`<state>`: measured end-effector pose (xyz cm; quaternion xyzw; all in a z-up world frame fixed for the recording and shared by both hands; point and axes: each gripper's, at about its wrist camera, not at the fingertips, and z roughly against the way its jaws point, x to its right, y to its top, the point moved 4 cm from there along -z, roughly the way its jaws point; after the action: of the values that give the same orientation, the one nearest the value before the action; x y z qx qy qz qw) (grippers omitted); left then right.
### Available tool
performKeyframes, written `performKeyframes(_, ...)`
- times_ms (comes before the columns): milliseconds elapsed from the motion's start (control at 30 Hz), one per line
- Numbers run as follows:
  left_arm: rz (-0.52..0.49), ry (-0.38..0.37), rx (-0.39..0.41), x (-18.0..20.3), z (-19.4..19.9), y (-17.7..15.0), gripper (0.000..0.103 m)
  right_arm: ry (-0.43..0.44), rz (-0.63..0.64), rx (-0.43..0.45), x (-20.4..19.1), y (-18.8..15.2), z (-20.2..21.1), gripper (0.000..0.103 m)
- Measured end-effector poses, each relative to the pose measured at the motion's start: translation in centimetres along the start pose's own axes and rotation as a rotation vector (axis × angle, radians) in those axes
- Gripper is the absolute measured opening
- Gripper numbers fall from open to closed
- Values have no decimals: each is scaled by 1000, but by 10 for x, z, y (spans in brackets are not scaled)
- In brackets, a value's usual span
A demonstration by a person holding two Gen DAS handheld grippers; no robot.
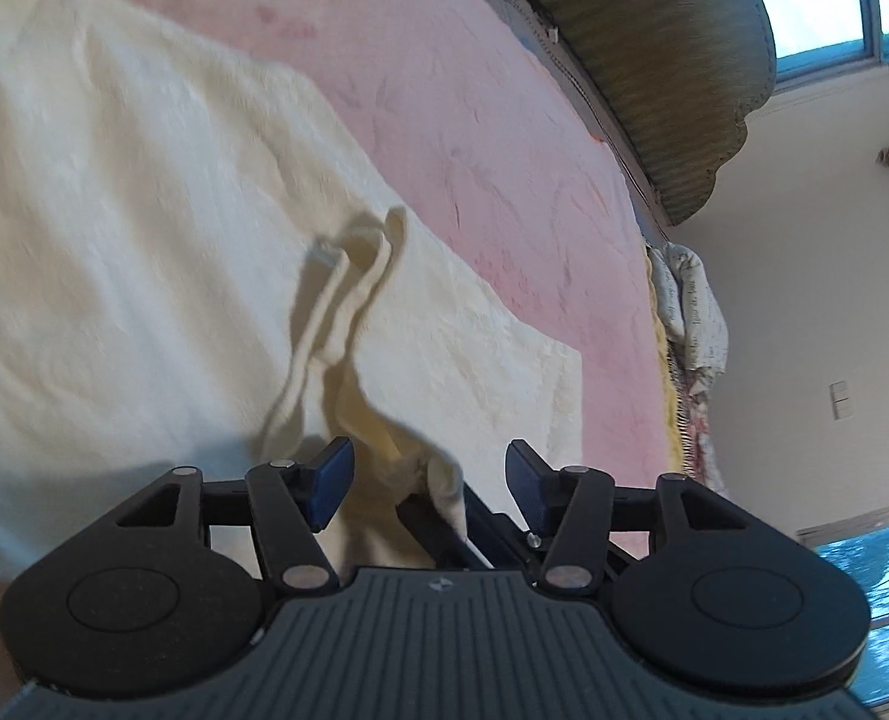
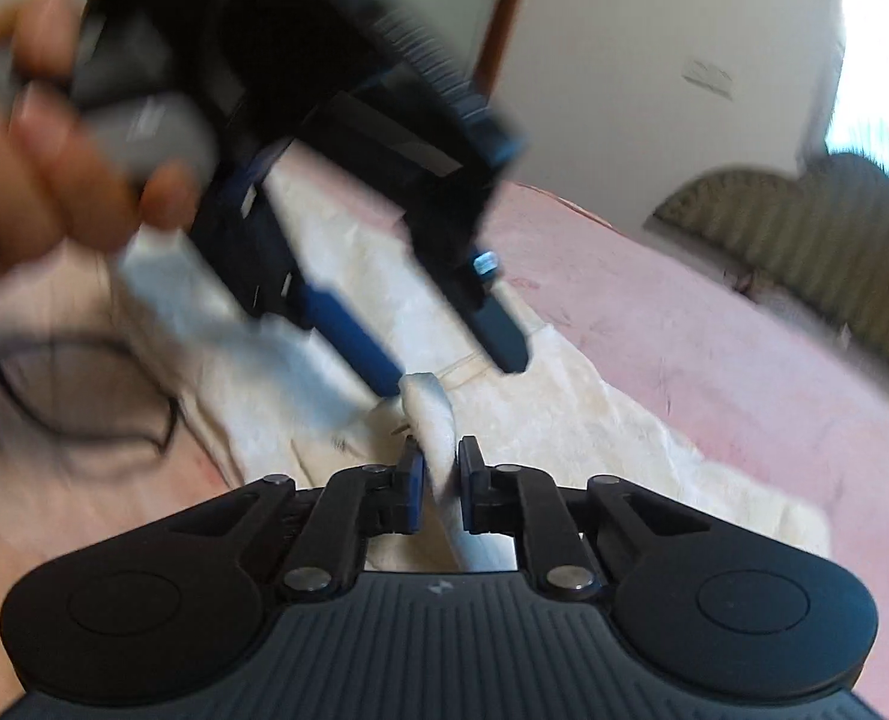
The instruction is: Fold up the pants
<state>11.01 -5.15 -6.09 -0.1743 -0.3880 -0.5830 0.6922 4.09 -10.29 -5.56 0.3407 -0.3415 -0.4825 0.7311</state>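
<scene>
Cream fleece pants point(image 1: 144, 210) lie spread on a pink bedspread point(image 1: 474, 90), their drawstring point(image 1: 348, 276) looped on top. My right gripper point(image 2: 441, 480) is shut on a raised fold of the pants point(image 2: 438, 420). My left gripper point(image 1: 429, 483) stands open around that same bunched fold point(image 1: 438, 480), its blue pads clear of the cloth on both sides. In the right wrist view the left gripper point(image 2: 450, 372) comes in blurred from the upper left, held by a person's hand point(image 2: 42, 180), with its fingertips straddling the tip of the fold.
An olive striped headboard cushion point(image 1: 654, 60) runs along the far side of the bed. A window point(image 1: 816, 0) is above it. Bundled cloth point(image 1: 690, 312) hangs at the bed's right edge. A thin black cable point(image 2: 84, 414) lies on the bedspread at the left.
</scene>
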Motion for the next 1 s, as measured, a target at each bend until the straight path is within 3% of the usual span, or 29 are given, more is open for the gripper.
performKeyframes(133,123,-60,-10,-12,-21,4,54,30,-89,22,13,4,8,12)
performKeyframes(200,154,-81,-21,-16,-29,5,39,47,-75,12,12,3,9,12)
performKeyframes(233,168,-85,-30,-18,-33,4,25,51,-66,20,10,3,12,12)
performKeyframes(300,172,-92,-42,-20,-37,3,21,97,-99,52,15,2,25,12)
performKeyframes(367,155,-79,-27,-20,-36,3,13,163,-214,113,33,4,35,12)
performKeyframes(433,139,-63,-2,-20,-33,2,11,81,-278,88,52,3,29,12)
performKeyframes(500,96,-27,33,-18,-26,-1,11,-38,-217,-12,56,-4,9,12)
performKeyframes(533,79,-13,43,-17,-21,-3,11,-51,-204,-55,53,-8,-2,12)
performKeyframes(633,75,3,47,-18,-9,-12,11,32,-211,-63,35,-9,-10,12)
performKeyframes(800,61,61,38,-30,-14,-17,11,11,-49,-99,4,-11,-19,12)
performKeyframes(1000,-9,102,60,-22,-11,-16,18,32,-159,-72,17,-10,-10,12)
